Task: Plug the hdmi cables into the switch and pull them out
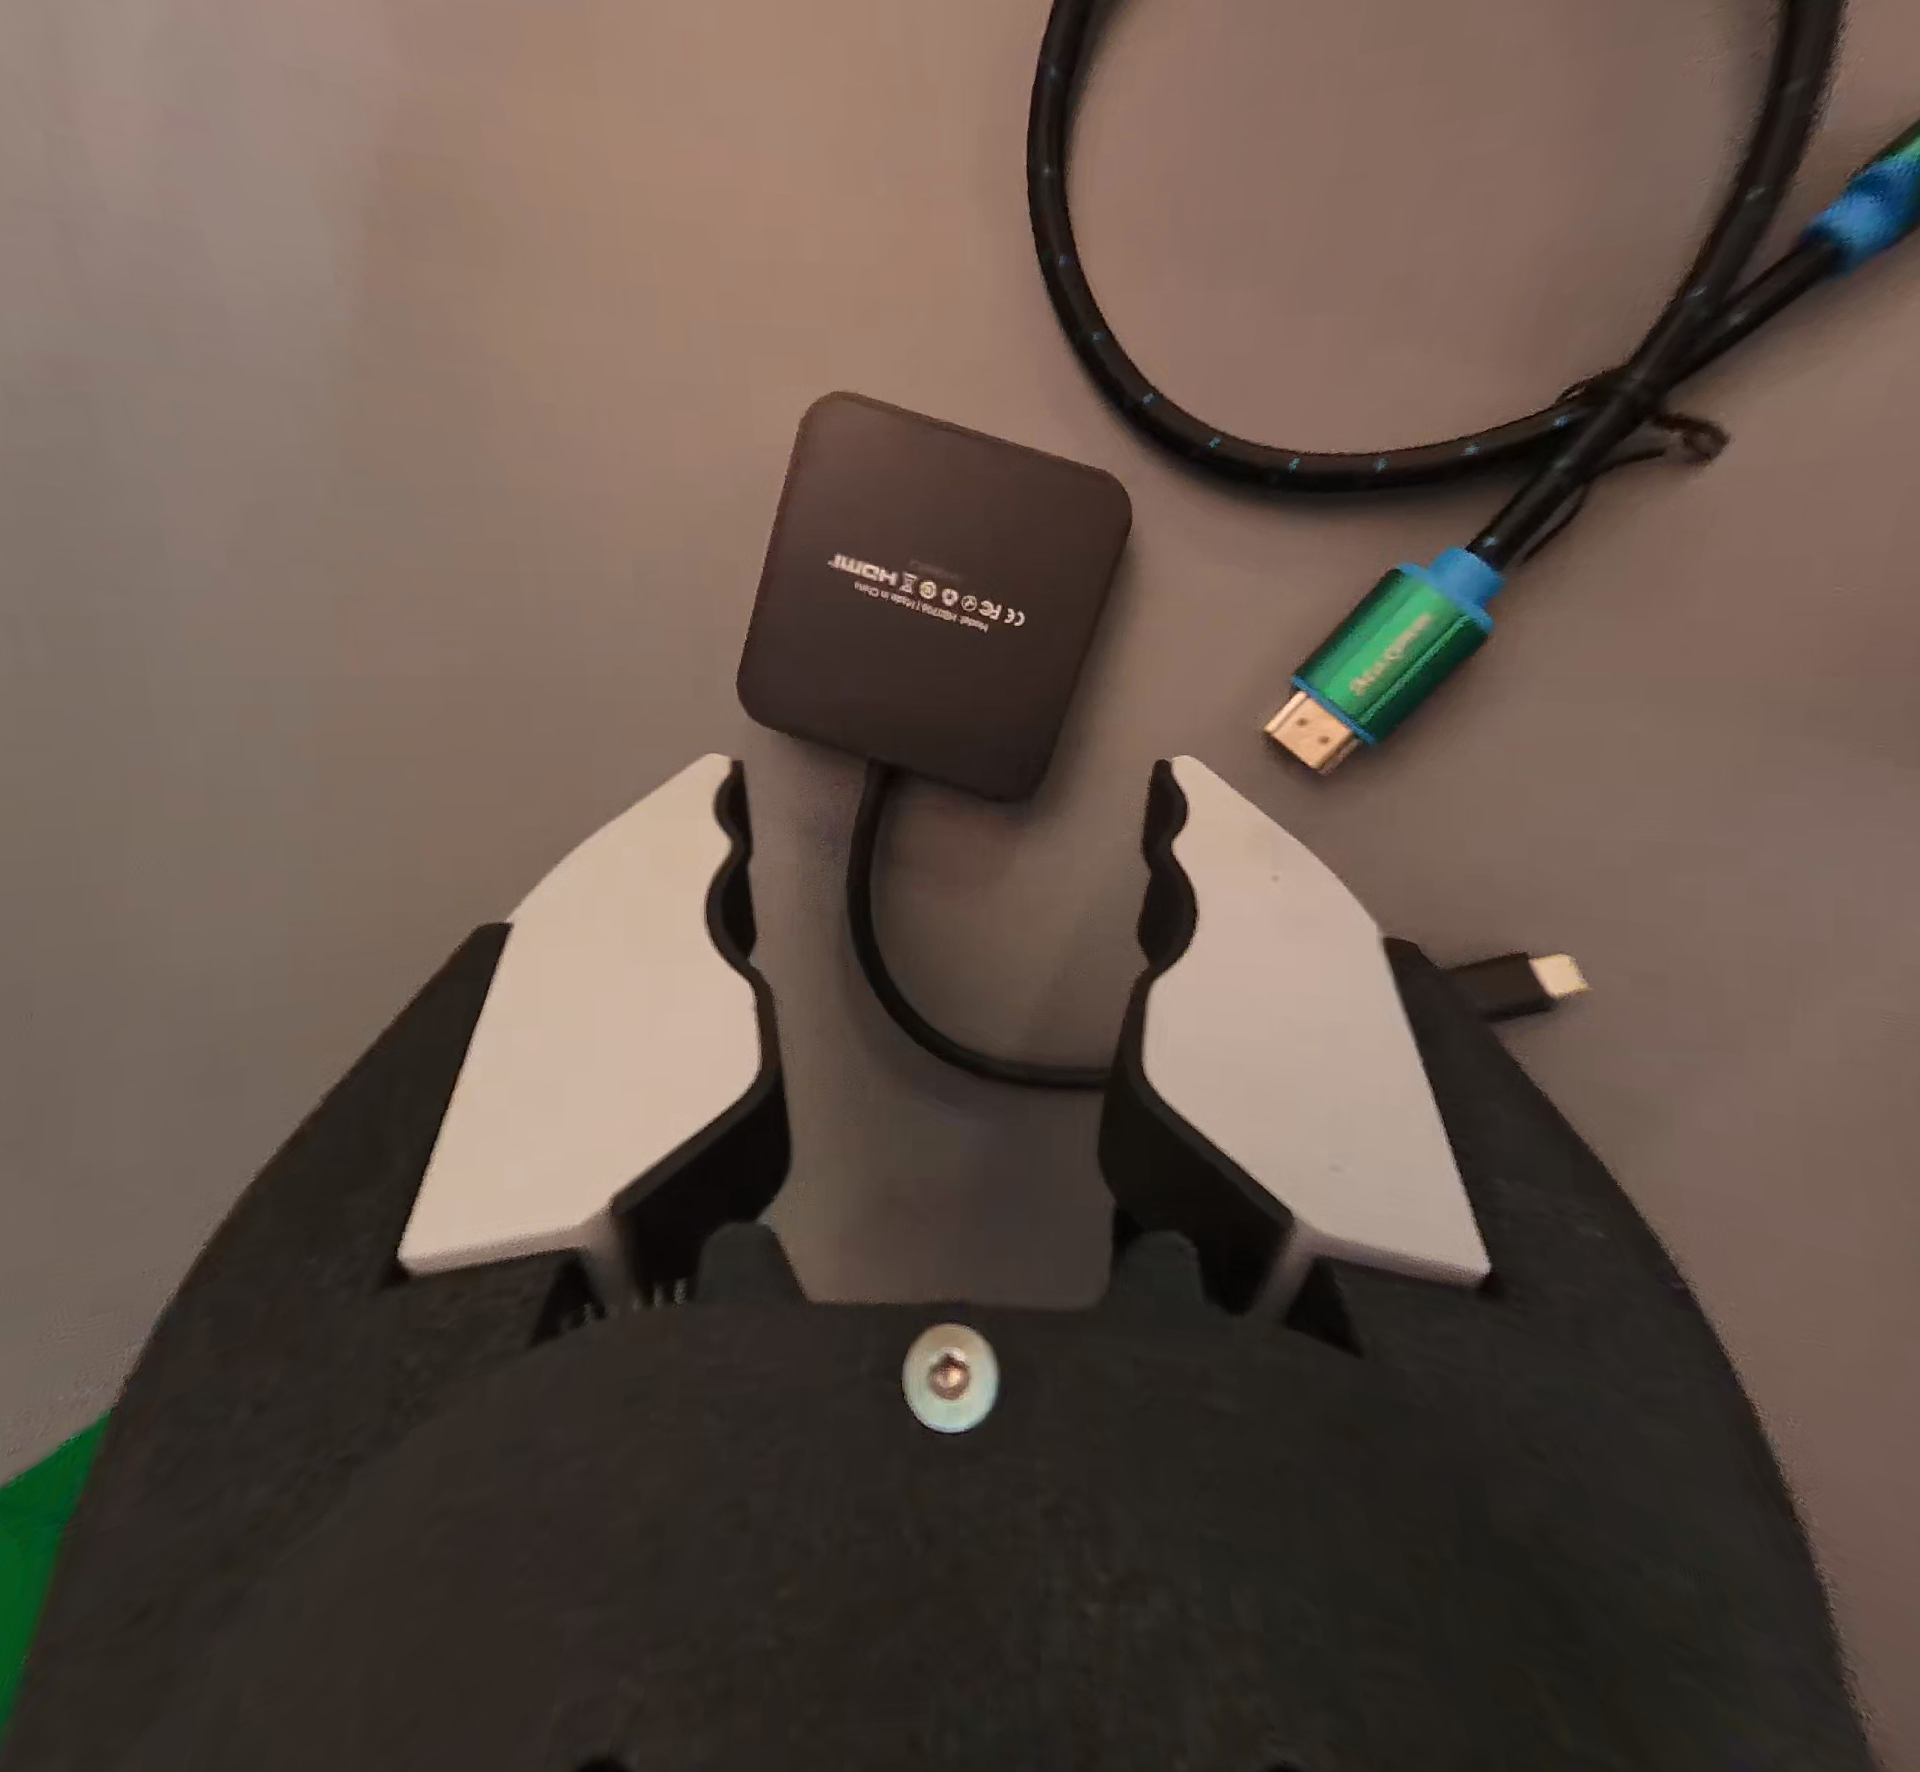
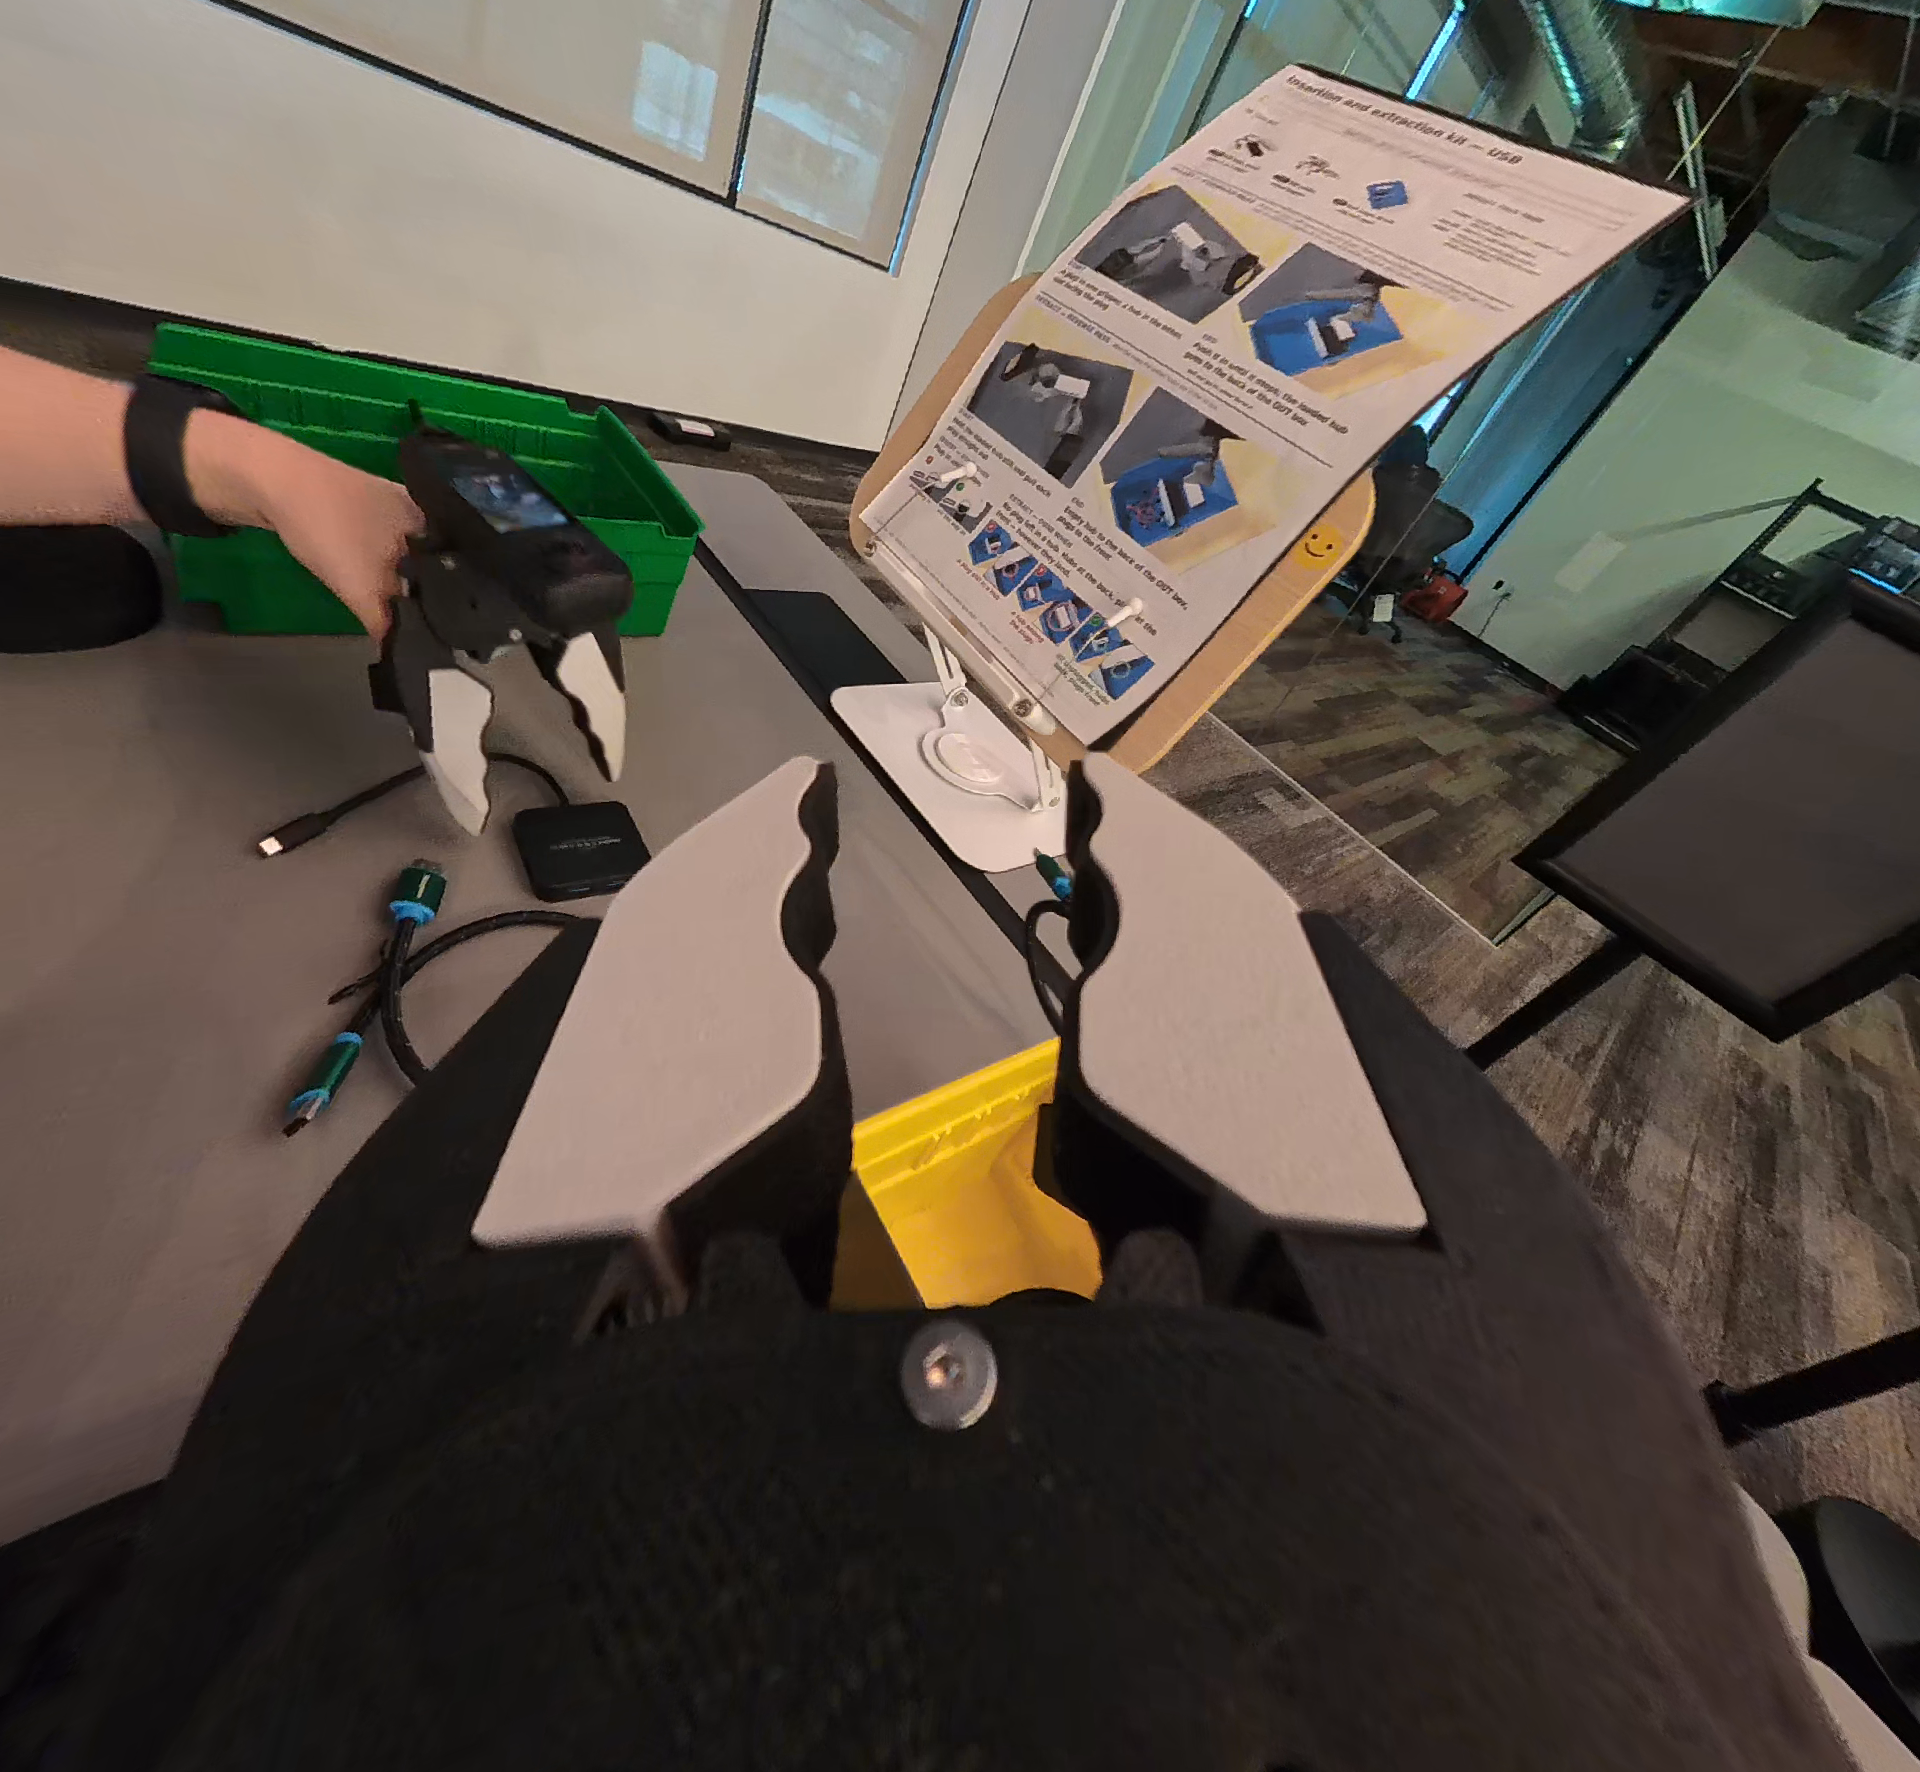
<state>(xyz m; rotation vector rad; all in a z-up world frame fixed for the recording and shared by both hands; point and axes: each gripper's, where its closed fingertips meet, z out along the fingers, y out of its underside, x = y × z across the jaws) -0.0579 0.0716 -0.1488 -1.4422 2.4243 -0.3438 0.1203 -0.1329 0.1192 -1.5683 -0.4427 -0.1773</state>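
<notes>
A black square HDMI switch (image 1: 933, 595) lies on the grey table, its thin black lead curving back between my left fingers to a small plug (image 1: 1548, 979). My left gripper (image 1: 948, 772) is open and empty, just short of the switch. A black braided HDMI cable (image 1: 1070, 195) loops at the upper right, with a green-and-blue plug (image 1: 1382, 668) lying free beside the switch. In the right wrist view the switch (image 2: 577, 846), both cable plugs (image 2: 416, 891) and the left gripper (image 2: 540, 792) sit at the left. My right gripper (image 2: 951, 787) is open and empty, held high.
A green bin (image 2: 436, 496) stands at the table's back left. A yellow bin (image 2: 956, 1172) sits below my right gripper. An instruction sheet on a white stand (image 2: 1195, 434) is at the table's right edge. Another small green plug (image 2: 1051, 870) lies near the stand. Across from one pair of fingers to the other is roughly 40 centimetres. From the left gripper's tips to the green-and-blue plug (image 1: 1382, 668) is close to 4 centimetres. Seen from the right wrist view (image 2: 422, 882) as well.
</notes>
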